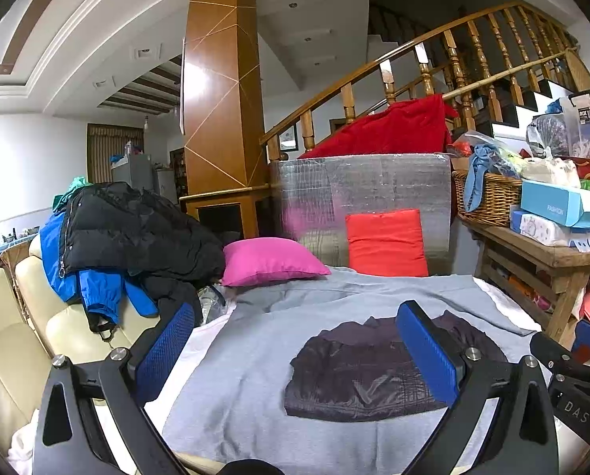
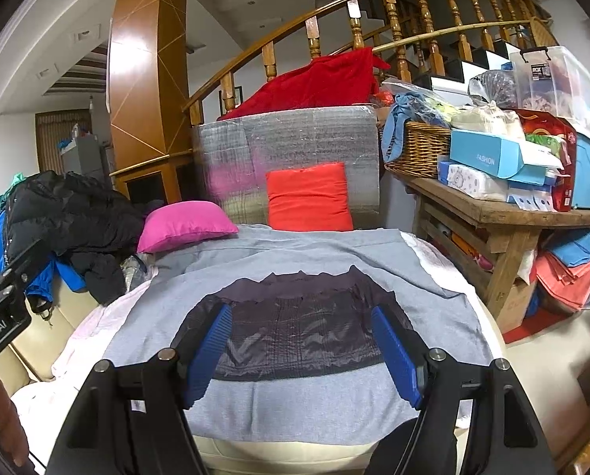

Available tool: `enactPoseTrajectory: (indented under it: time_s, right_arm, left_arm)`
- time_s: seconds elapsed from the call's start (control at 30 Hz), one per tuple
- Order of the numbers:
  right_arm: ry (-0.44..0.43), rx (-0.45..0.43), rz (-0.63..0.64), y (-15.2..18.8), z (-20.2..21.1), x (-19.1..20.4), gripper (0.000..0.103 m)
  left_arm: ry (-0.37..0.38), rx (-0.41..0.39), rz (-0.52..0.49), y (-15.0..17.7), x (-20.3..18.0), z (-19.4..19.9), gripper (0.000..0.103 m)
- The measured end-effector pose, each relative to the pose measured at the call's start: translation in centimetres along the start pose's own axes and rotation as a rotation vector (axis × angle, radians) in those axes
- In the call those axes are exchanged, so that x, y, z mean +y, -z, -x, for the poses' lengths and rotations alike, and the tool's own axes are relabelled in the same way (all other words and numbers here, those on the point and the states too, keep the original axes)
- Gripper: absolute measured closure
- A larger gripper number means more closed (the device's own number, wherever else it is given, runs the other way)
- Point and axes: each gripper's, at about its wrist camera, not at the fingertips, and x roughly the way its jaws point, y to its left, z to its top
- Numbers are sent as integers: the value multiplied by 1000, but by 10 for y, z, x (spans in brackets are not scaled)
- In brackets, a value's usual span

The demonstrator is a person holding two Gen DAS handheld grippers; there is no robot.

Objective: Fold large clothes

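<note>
At the far left, a cream leather sofa [image 1: 10, 340] carries a heap of coats: a black puffer jacket [image 1: 136, 233] lying over a blue jacket [image 1: 61, 261]. Just right of the heap, a magenta pillow [image 1: 271, 261] rests at the back edge of a grey blanket [image 2: 302, 411] spread flat. In the middle of the blanket lies the dark purple quilted jacket [image 2: 298, 332], folded into a compact rectangle with its collar toward the back. The left tongs [image 1: 295, 356] hover above the blanket with their blue pads spread wide, grasping nothing; the jacket sits between them, nearer the right pad. The right tongs [image 2: 302, 356] are likewise released, held over the jacket with one blue pad at each of its sides. Behind the blanket, an orange-red cushion [image 2: 308, 198] leans upright against a silver foil-covered panel [image 2: 295, 138]. Further right stands a wooden desk [image 2: 504, 213] crowded with a wicker basket [image 2: 417, 150], a light blue box [image 2: 488, 158] and a clear plastic bin [image 2: 556, 79].
</note>
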Motion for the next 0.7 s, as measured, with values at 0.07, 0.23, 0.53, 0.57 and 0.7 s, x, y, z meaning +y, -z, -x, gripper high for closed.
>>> enactPoseTrajectory:
  time_s: [0.07, 0.23, 0.53, 0.57, 0.7]
  right_arm:
    - [-2, -1, 0, -1, 0, 0, 26]
    - [-2, 2, 0, -1, -1, 0, 26]
    - [-2, 12, 2, 0, -5, -1, 26]
    - [0, 14, 6, -1, -7, -1, 26]
    - [5, 22, 4, -6, -16, -4, 26]
  left_arm:
    - [1, 1, 1, 0, 0, 0, 1]
    - [6, 3, -2, 0, -1, 0, 1]
    - [9, 18, 1, 2, -3, -5, 1]
    - [11, 19, 2, 2, -3, -6, 1]
    - [25, 34, 19, 1, -4, -17, 1]
